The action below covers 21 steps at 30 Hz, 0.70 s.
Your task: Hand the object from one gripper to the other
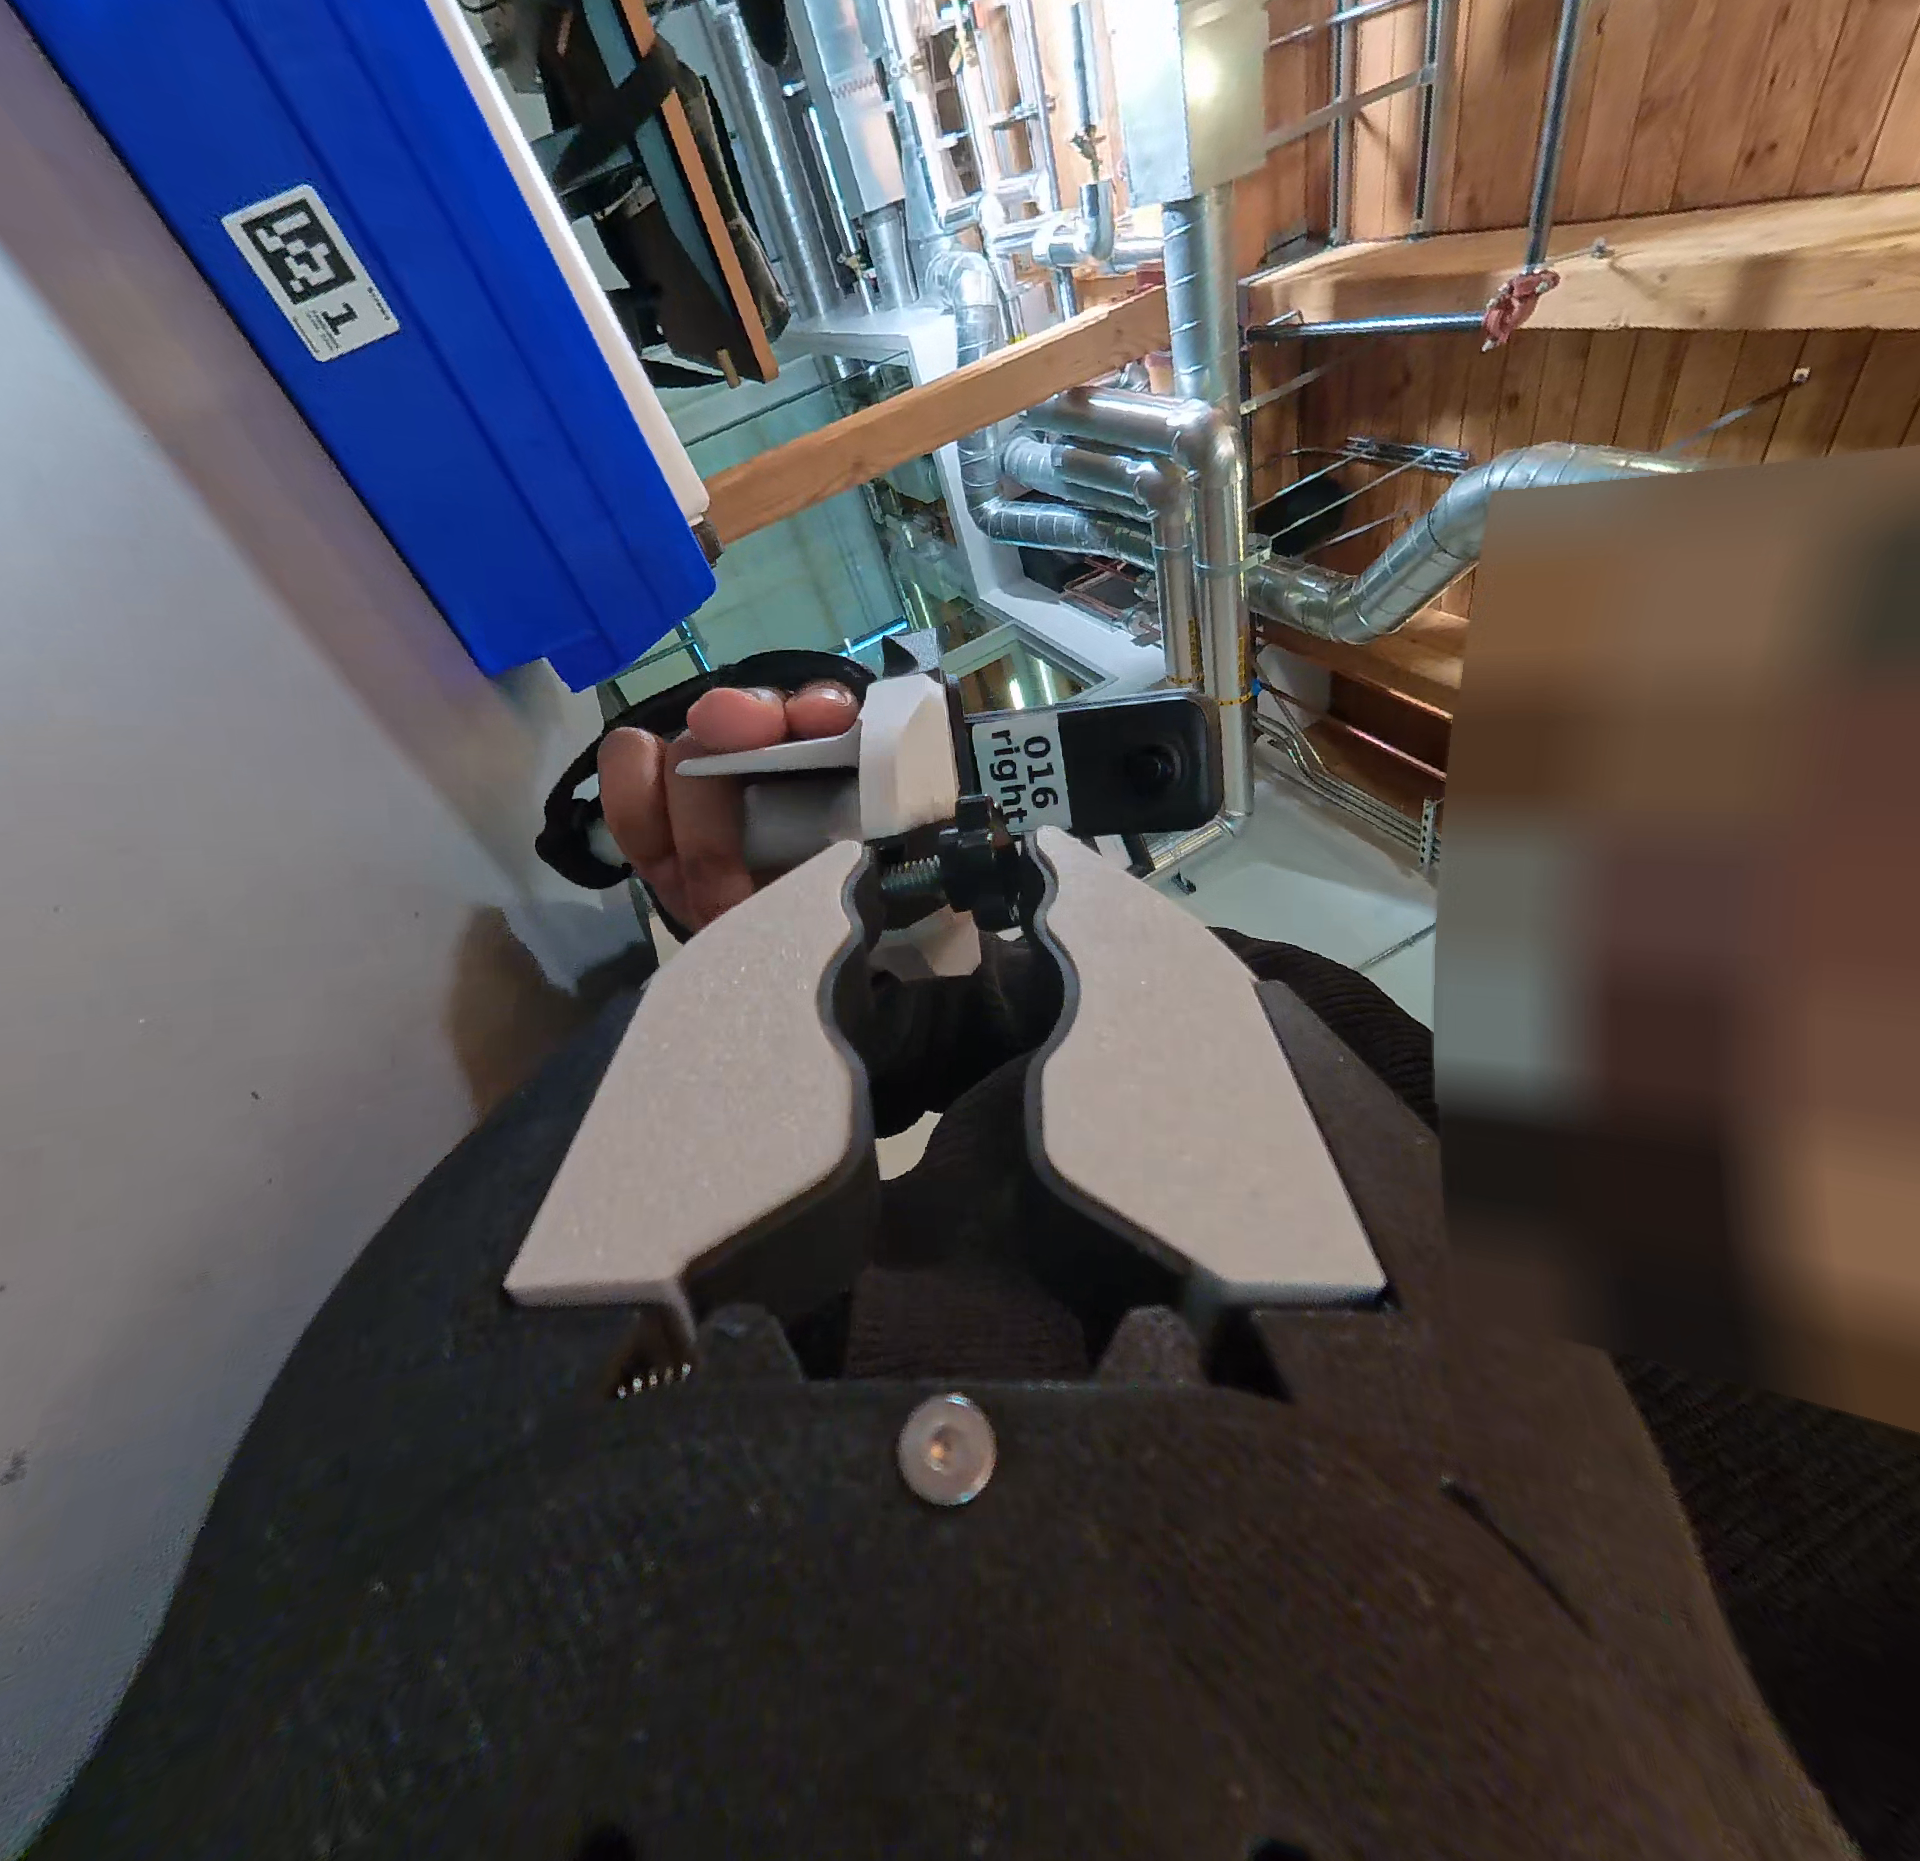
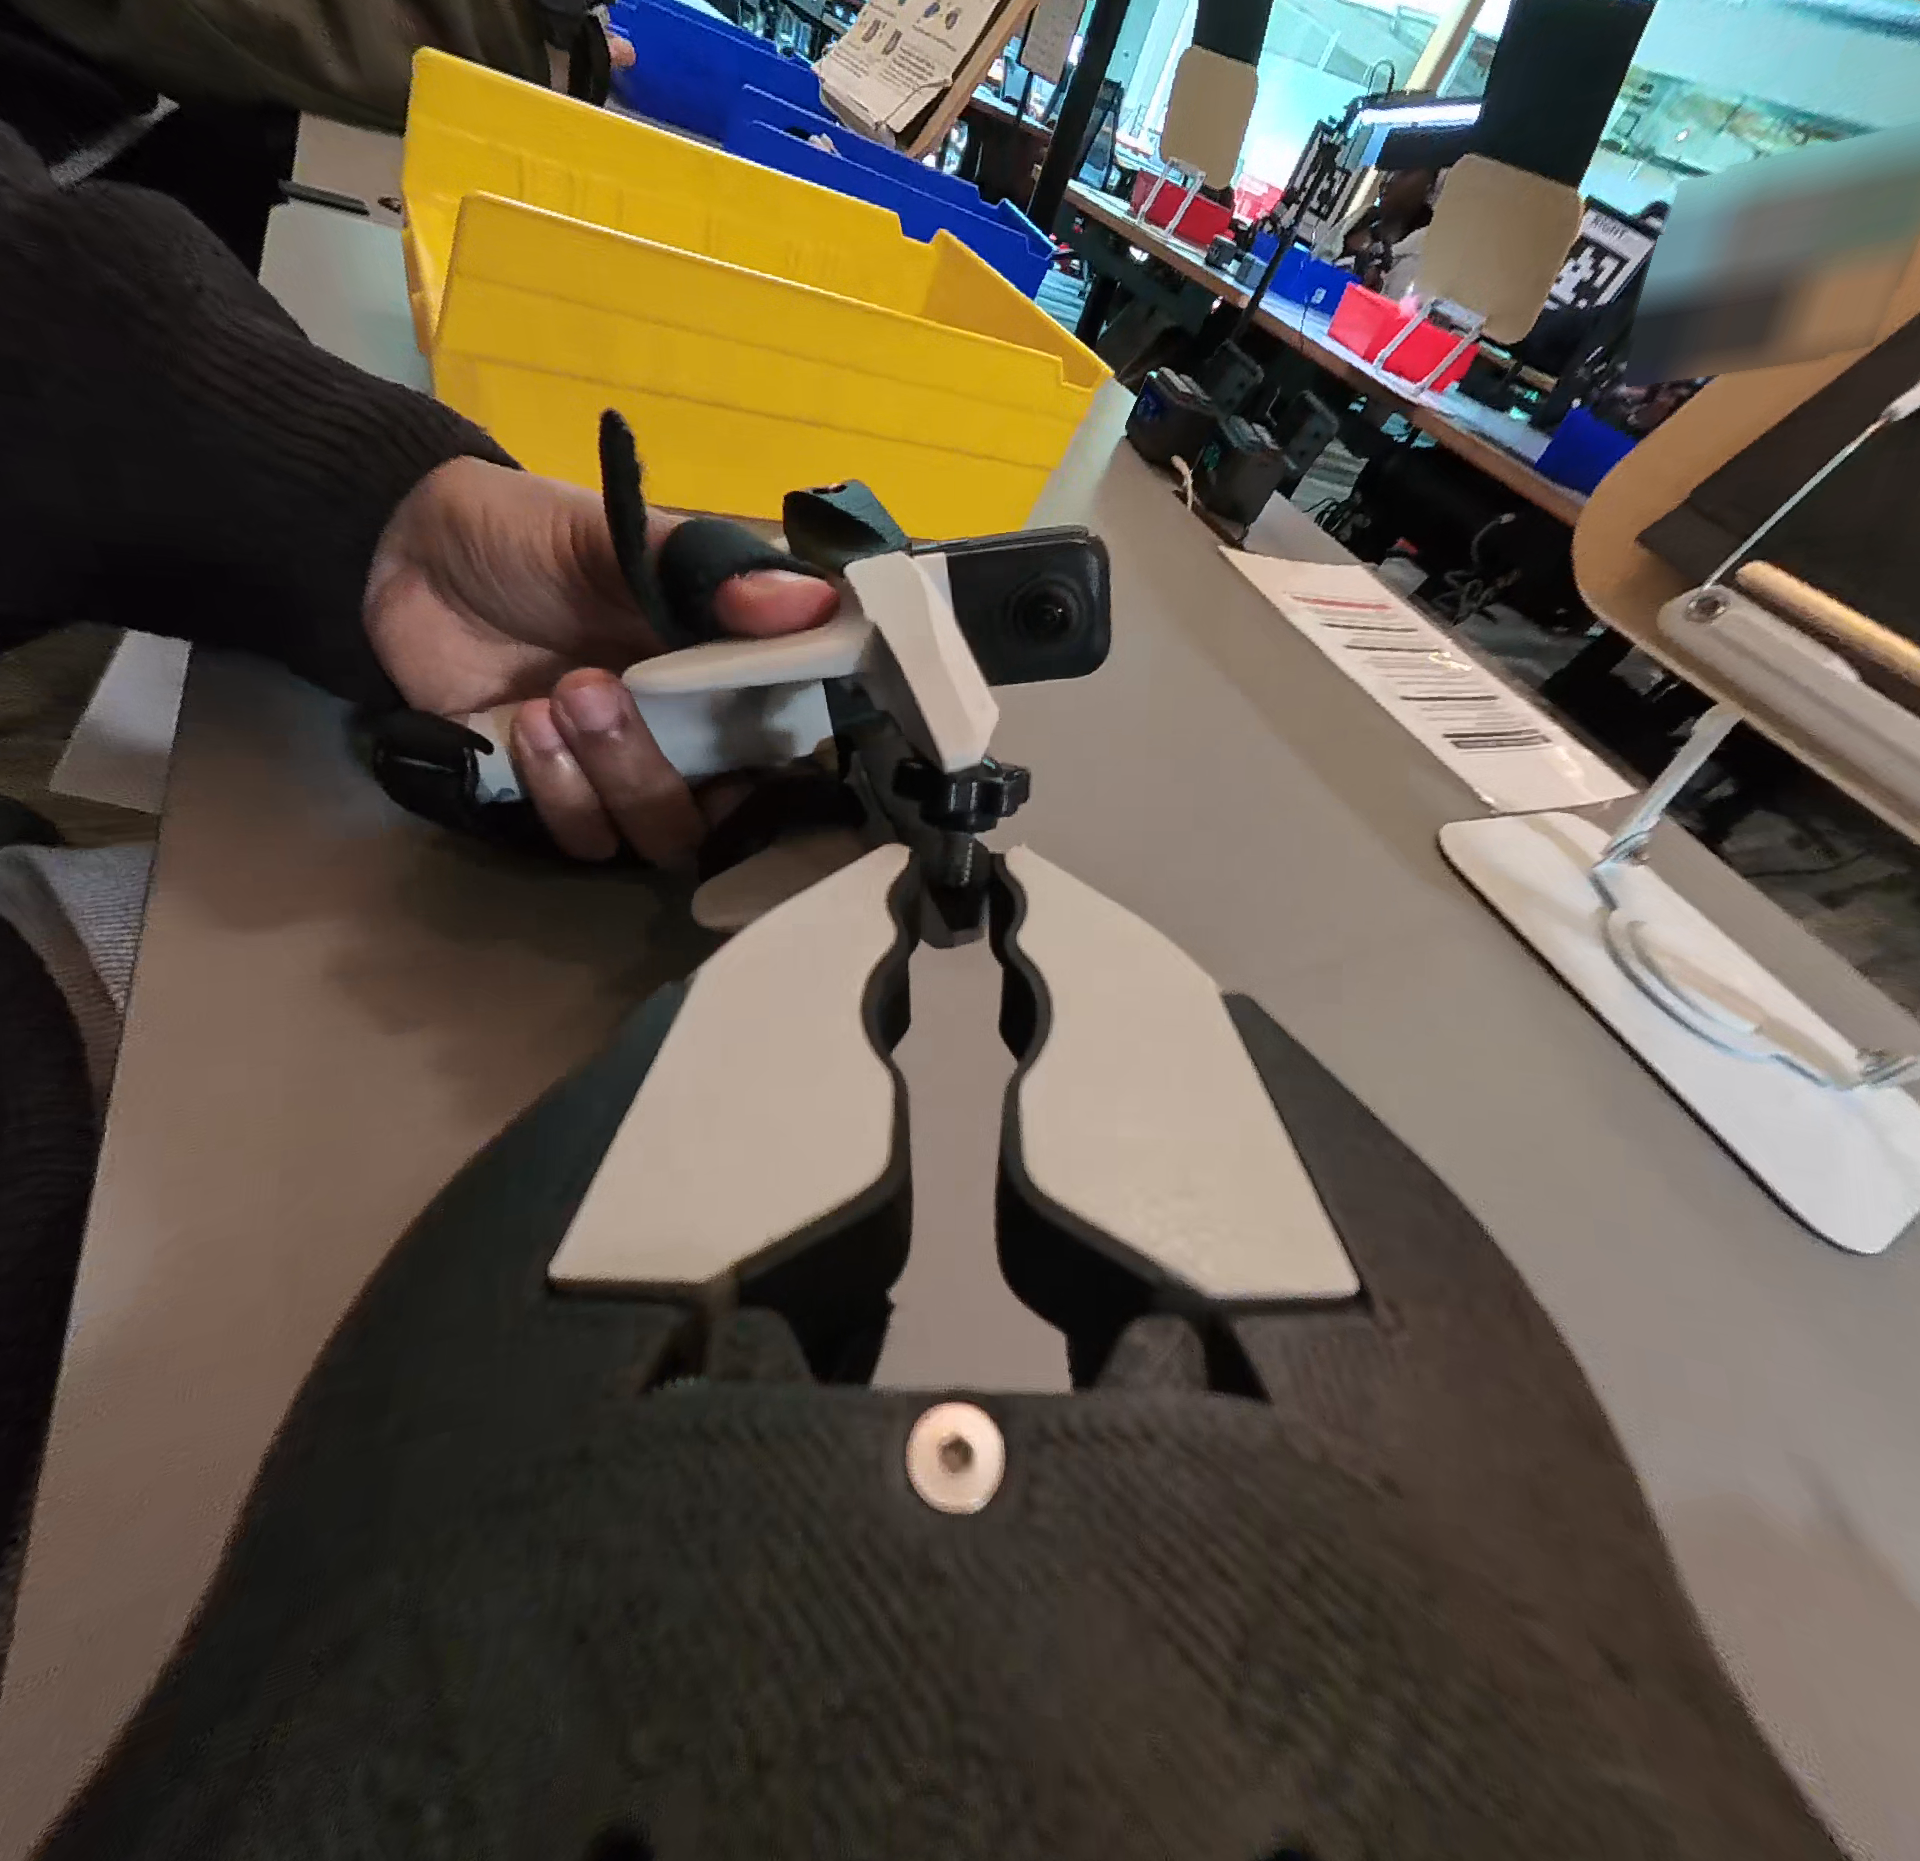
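The object is a small black star-knob screw (image 1: 987,855) with a threaded shaft. The two grippers face each other, tip to tip. My left gripper (image 1: 951,855) has the screw between its fingertips, thread end towards one finger and knob towards the other. In the right wrist view the knob (image 2: 961,785) stands just above my right gripper (image 2: 956,861), whose tips are closed on the shaft's lower part. Each view shows the other gripper's white body and camera, held by a hand (image 2: 499,606).
Two yellow bins (image 2: 727,357) stand on the grey table (image 2: 1195,772) behind the hand, with blue bins beyond. A white stand base (image 2: 1662,1032) and a printed sheet (image 2: 1423,668) lie at the right. A blue bin (image 1: 416,305) fills the left wrist view's upper left. The tips of both grippers are at nearly the same place.
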Available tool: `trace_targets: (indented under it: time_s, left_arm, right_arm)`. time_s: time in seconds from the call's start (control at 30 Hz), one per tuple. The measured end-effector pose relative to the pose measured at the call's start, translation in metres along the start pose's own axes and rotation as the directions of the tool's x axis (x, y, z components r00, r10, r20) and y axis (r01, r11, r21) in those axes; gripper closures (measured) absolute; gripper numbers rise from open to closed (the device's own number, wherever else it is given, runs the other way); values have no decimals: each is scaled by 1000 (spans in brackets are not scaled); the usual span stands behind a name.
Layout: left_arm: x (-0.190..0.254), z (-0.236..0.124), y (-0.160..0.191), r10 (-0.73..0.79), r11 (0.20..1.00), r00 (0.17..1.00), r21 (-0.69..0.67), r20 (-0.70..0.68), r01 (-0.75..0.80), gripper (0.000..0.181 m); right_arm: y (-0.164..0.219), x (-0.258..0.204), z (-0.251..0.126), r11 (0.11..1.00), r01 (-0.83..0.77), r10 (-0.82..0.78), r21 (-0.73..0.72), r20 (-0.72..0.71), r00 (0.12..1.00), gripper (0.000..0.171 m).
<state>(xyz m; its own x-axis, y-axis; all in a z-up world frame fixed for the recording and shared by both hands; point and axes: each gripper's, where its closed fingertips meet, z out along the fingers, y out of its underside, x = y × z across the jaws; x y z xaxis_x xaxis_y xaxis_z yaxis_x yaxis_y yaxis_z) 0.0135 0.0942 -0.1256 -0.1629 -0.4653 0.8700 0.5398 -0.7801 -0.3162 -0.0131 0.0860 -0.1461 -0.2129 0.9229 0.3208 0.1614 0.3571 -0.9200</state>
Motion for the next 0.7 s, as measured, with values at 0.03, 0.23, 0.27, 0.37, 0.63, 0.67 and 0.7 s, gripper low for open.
trace_targets:
  time_s: [0.03,0.23,0.27,0.37,0.63,0.67,0.7]
  left_arm:
    - [0,0,0,1,1000,1000,2,3,-1,155]
    - [-1,1,-1,9,1000,1000,8,6,-9,155]
    - [-1,1,-1,10,1000,1000,10,8,-10,155]
    - [-2,1,-1,10,1000,1000,17,14,-10,155]
    - [-3,2,0,16,1000,1000,19,20,-16,155]
    - [-3,2,0,16,1000,1000,22,22,-17,155]
    - [-4,2,0,19,1000,1000,23,23,-20,155]
  right_arm:
    - [0,1,0,1000,-12,12,0,1,1000,160]
    - [0,1,0,999,-39,39,7,4,999,161]
    - [0,1,0,999,-31,31,5,0,1000,161]
    - [1,2,0,1000,10,-10,-4,-20,1000,161]
    - [1,1,1,997,76,-77,-23,-44,996,164]
    - [1,1,1,997,70,-71,-24,-42,997,164]
    - [1,1,2,998,64,-65,-26,-40,997,165]
